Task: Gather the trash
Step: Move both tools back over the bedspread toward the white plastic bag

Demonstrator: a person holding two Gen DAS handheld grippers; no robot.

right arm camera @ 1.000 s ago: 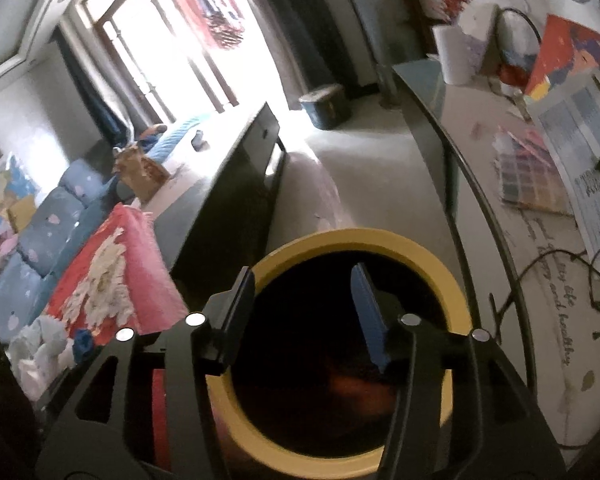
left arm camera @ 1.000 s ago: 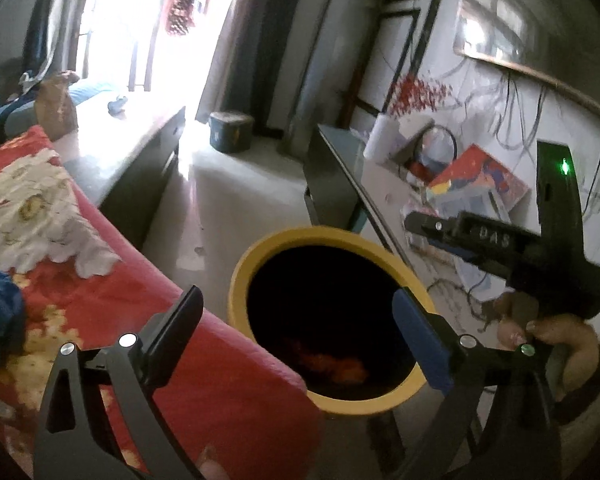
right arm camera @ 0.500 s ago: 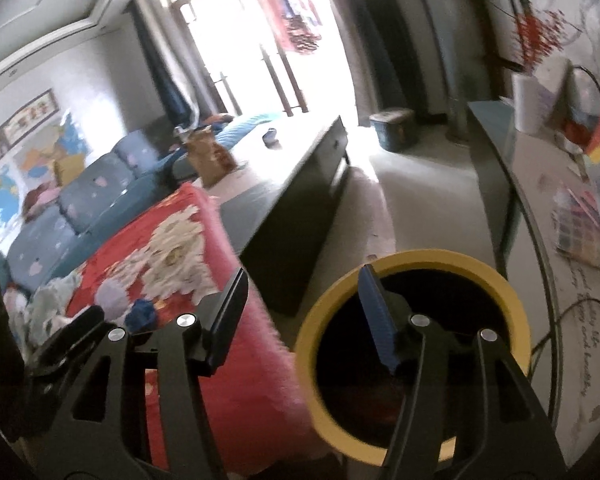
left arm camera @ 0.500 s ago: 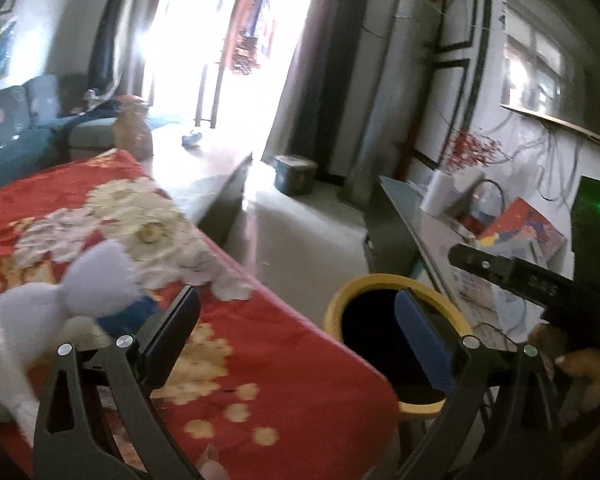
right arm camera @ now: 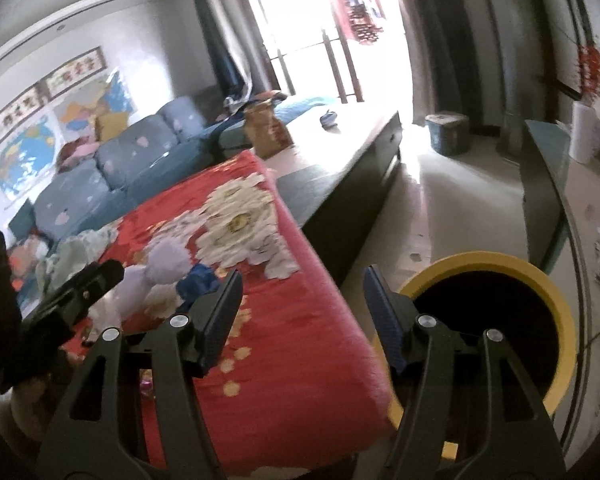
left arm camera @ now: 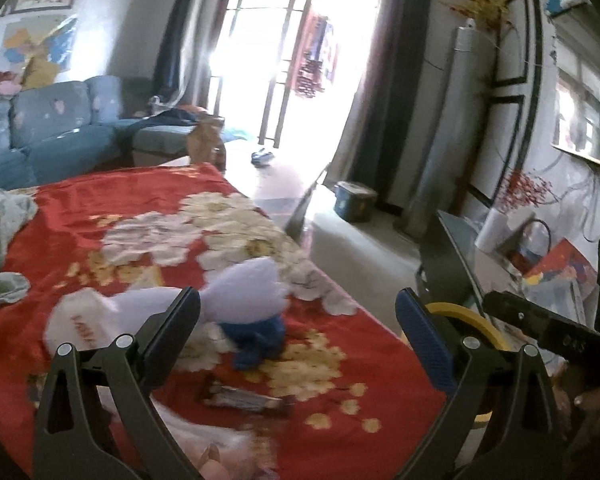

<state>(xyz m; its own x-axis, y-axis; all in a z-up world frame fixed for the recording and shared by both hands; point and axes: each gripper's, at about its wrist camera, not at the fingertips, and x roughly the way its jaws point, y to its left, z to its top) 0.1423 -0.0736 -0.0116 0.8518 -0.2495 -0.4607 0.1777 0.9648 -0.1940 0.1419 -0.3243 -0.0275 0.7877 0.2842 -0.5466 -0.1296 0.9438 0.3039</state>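
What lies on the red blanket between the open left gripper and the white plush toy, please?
A dark snack wrapper lies on the blanket between the left gripper and plush toy, in the left wrist view.

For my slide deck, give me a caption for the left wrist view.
Open left gripper over a red floral blanket strewn with wrappers, yellow bin alongside.

Free: red floral blanket [left arm camera: 340, 364] lying bare near its edge | Blocking: plush toy [left arm camera: 244, 300], snack wrapper [left arm camera: 246, 398] | Flanking: yellow bin [right arm camera: 484, 320]
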